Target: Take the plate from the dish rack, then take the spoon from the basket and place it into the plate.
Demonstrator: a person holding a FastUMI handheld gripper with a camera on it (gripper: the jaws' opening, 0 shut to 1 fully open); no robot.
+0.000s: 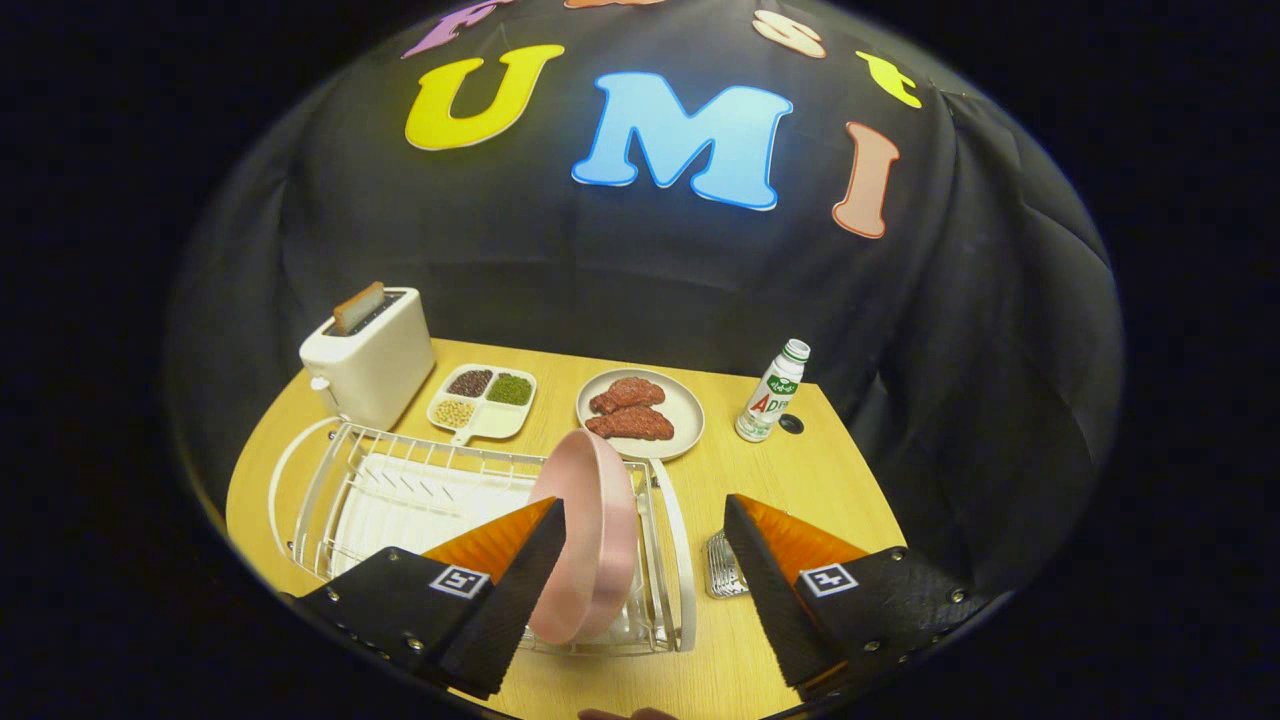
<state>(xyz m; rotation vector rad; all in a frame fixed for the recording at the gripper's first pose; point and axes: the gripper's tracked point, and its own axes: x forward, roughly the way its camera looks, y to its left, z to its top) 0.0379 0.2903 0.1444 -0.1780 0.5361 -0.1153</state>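
Gripper (645, 522): I see my fingers spread wide apart, gripping nothing.
Pink plate (590, 535): stands on edge in the white wire dish rack (420, 470), beside my left finger, between the two.
Metal basket (722, 568): just inside my right finger; I cannot tell the spoon.
Beyond: toaster (368, 355), sectioned dish of beans (483, 400), plate of meat (641, 412), bottle (773, 392).

The gripper (645, 525) hangs with its two fingers spread wide apart, a broad gap between the tips. The left finger (520, 580) and the right finger (770, 580) are black wedges with orange backs, both angled forward and inward toward their tips. Each carries a small square marker on its base. Neither finger presses on anything; the left tip sits just beside the pink plate (590, 540).
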